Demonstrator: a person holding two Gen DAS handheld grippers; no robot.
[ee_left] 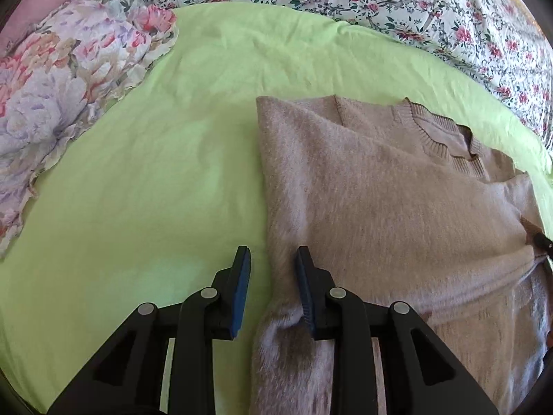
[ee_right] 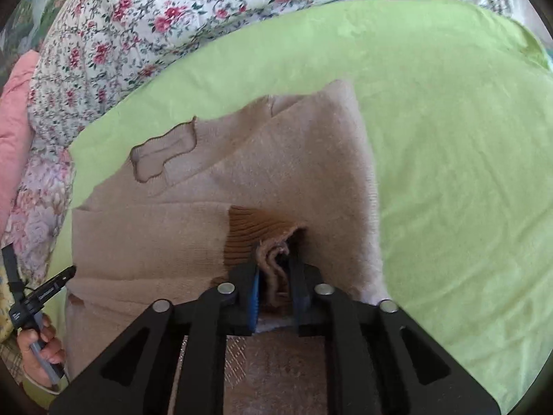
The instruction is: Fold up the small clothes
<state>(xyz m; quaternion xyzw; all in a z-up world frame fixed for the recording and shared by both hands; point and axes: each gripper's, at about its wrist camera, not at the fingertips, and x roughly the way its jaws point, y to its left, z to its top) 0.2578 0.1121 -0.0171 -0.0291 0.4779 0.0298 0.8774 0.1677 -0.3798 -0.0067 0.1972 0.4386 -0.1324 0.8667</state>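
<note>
Your right hand-held gripper (ee_right: 273, 273) was clenched on the beige sweater's (ee_left: 380, 190) brown ribbed cuff (ee_right: 255, 231). Your left hand-held gripper (ee_left: 273, 290) stood released, jaws straddling the sweater's edge. The sweater lay partly folded on the green sheet (ee_left: 138, 190).

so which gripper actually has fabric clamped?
The right gripper: its jaws pinch a bunched fold of the beige sweater by the brown cuff. The left gripper stands open over the sweater's edge.
</note>
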